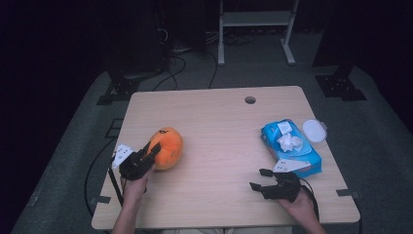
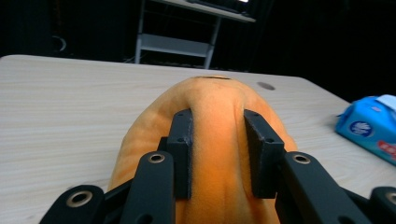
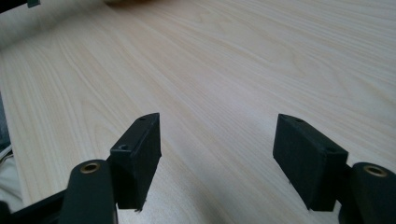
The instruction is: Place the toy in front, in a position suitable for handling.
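An orange plush toy [image 1: 167,146] lies on the left part of the wooden table [image 1: 219,122]. My left gripper [image 1: 150,155] is shut on it: in the left gripper view both black pads press into the soft orange fabric [image 2: 219,98], pinching a ridge between them [image 2: 218,140]. My right gripper [image 1: 259,178] rests low over the table near the front right, jaws wide apart. In the right gripper view nothing but bare wood lies between its fingers [image 3: 219,140].
A blue pack of wet wipes [image 1: 290,148] with a white tissue sticking out lies at the right, just beyond the right gripper, also visible as the blue pack [image 2: 369,128]. A round white lid [image 1: 314,130] sits beside it. A cable hole [image 1: 250,100] is near the far edge.
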`<move>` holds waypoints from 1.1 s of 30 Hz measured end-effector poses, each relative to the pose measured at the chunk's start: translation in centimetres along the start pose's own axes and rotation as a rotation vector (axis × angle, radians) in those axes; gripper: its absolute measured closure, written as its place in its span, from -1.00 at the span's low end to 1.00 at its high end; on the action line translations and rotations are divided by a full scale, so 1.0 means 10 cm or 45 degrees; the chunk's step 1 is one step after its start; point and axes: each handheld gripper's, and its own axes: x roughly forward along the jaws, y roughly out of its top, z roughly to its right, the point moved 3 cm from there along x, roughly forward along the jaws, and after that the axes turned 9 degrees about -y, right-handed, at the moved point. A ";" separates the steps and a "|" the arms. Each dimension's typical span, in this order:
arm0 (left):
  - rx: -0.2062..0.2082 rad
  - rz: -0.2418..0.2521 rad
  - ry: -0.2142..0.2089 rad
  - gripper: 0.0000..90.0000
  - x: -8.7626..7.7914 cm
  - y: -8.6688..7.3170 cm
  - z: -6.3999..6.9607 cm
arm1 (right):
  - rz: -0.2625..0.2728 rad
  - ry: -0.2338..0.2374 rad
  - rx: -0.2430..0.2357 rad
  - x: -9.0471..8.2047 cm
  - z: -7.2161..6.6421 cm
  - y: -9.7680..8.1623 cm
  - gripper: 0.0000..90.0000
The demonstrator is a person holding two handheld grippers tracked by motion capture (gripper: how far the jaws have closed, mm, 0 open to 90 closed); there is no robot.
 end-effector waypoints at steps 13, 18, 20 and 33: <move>0.130 -0.076 -0.239 0.50 0.31 -0.02 0.59 | 0.046 -0.049 -0.001 -0.09 0.08 0.05 -0.30; 0.196 -0.127 -0.324 0.50 0.48 -0.12 0.83 | 0.112 -0.112 -0.031 -0.23 0.13 0.12 -0.30; 0.241 -0.151 -0.351 0.50 0.53 -0.17 0.93 | 0.143 -0.160 -0.047 -0.30 0.17 0.17 -0.30; 0.371 -0.231 -0.574 0.49 0.71 -0.40 1.39 | 0.267 -0.503 0.016 -0.56 0.81 0.38 -0.30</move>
